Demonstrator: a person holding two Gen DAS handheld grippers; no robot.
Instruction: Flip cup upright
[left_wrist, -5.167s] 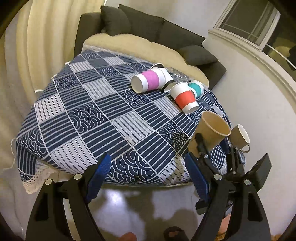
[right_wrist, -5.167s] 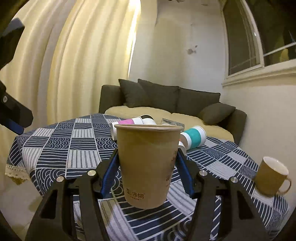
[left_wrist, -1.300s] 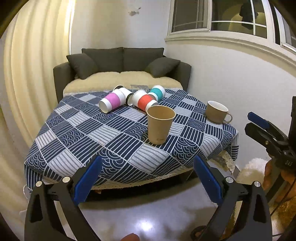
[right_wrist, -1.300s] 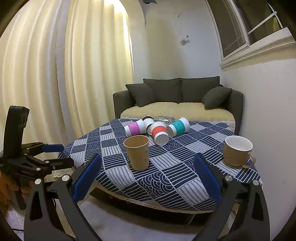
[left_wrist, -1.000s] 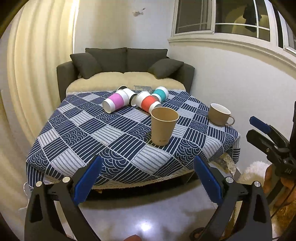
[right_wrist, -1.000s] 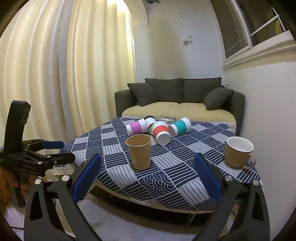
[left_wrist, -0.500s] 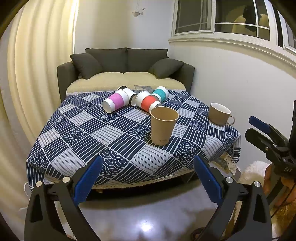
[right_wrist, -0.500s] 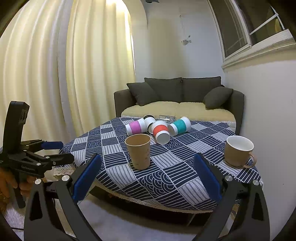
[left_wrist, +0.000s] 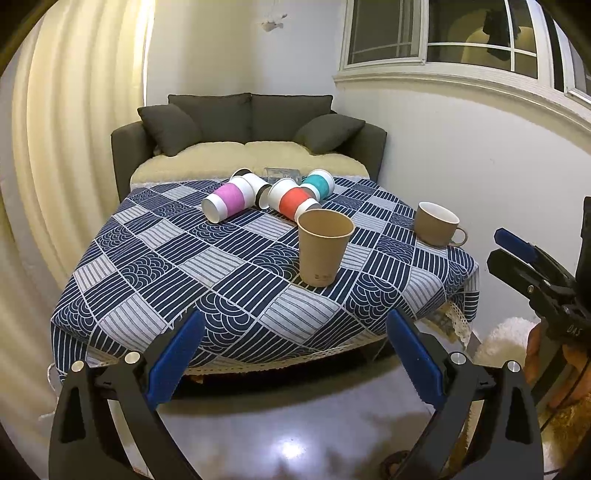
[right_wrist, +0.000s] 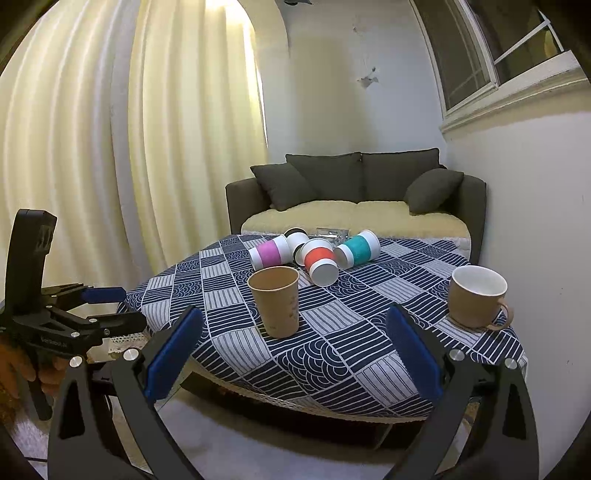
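Note:
A brown paper cup (left_wrist: 324, 247) stands upright on the blue patterned tablecloth (left_wrist: 177, 258); it also shows in the right wrist view (right_wrist: 275, 301). My left gripper (left_wrist: 291, 349) is open and empty, held back from the table's near edge. My right gripper (right_wrist: 293, 349) is open and empty, also off the table; it shows from the side in the left wrist view (left_wrist: 517, 254). The left gripper shows at the left of the right wrist view (right_wrist: 99, 308).
A pink-sleeved cup (left_wrist: 225, 201), a red-sleeved cup (left_wrist: 293, 201) and a teal-sleeved cup (left_wrist: 319, 182) lie on their sides at the table's far end. A brown mug (left_wrist: 436, 223) stands upright at the right. A dark sofa (left_wrist: 247, 125) stands behind the table.
Five seconds ago my right gripper held the brown paper cup; now the cup stands free on the table and both grippers are pulled back. Over the last second almost nothing has moved.

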